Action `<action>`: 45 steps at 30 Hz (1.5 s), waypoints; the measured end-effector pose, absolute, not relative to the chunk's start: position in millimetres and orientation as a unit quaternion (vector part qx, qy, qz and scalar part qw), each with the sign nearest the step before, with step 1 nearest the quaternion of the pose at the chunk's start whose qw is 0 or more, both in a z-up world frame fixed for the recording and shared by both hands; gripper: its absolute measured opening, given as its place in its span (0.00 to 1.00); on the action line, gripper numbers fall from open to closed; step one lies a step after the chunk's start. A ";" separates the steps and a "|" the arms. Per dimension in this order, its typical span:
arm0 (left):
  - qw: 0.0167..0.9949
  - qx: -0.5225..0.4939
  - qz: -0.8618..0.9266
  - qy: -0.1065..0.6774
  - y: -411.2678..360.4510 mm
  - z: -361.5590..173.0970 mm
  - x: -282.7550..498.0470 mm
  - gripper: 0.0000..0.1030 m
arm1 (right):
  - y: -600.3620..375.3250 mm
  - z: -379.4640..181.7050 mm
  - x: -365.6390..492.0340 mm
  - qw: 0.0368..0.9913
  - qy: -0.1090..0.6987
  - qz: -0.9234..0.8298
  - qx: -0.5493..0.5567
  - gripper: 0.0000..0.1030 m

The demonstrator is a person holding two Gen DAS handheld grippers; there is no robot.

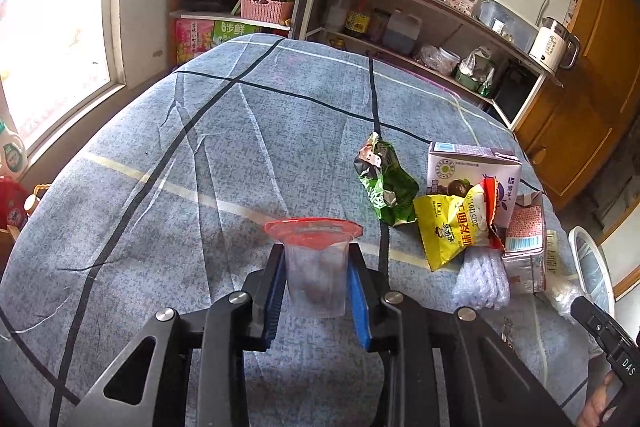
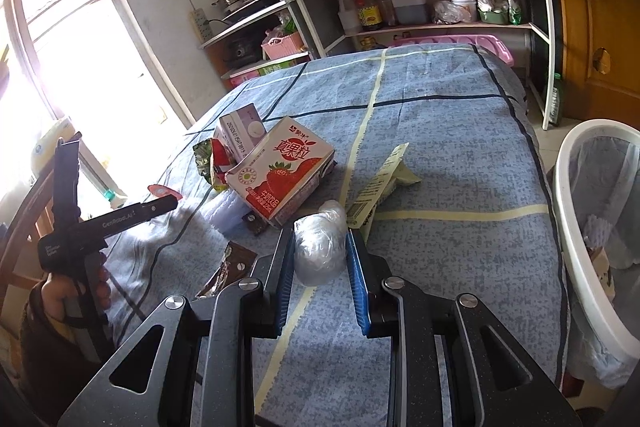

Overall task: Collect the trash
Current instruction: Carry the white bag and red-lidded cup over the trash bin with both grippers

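Observation:
My left gripper [image 1: 316, 267] is shut on a clear plastic cup [image 1: 316, 283] with a red foil lid, held just above the blue checked bedspread [image 1: 240, 147]. The blue pads press on both sides of the cup. My right gripper [image 2: 320, 251] is shut on a crumpled ball of clear plastic film [image 2: 320, 247], low over the bedspread. Loose trash lies between them: a green wrapper [image 1: 386, 183], a yellow noodle packet [image 1: 452, 227], a purple carton [image 1: 472, 167], a strawberry milk carton [image 2: 284, 171] and a pale wrapper [image 2: 380, 183].
A white bin with a clear liner [image 2: 592, 227] stands on the floor at the bed's right side. A brown wrapper [image 2: 232, 263] and white foam netting [image 1: 480, 279] lie near the cartons. Shelves with bottles and pots [image 1: 360, 19] line the far wall. A window is at the left.

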State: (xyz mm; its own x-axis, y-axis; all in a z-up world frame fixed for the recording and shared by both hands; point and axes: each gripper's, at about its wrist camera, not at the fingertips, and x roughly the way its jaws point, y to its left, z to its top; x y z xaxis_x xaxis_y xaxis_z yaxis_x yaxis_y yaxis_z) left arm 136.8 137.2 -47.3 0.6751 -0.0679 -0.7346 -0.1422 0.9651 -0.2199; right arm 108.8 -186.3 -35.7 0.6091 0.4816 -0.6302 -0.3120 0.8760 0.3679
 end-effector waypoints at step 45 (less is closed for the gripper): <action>0.904 0.023 -0.252 0.344 -141.0 27.5 111.5 0.29 | -354.3 13.6 54.0 0.938 0.303 0.074 0.152 0.26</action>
State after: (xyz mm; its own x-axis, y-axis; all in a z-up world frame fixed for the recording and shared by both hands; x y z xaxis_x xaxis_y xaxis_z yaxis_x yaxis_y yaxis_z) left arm 111.5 -141.0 27.5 0.6367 -0.4407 -0.6328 0.4717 0.8717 -0.1325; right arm 54.0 -354.3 13.6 0.8054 0.2303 -0.5462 -0.0456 0.9428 0.3303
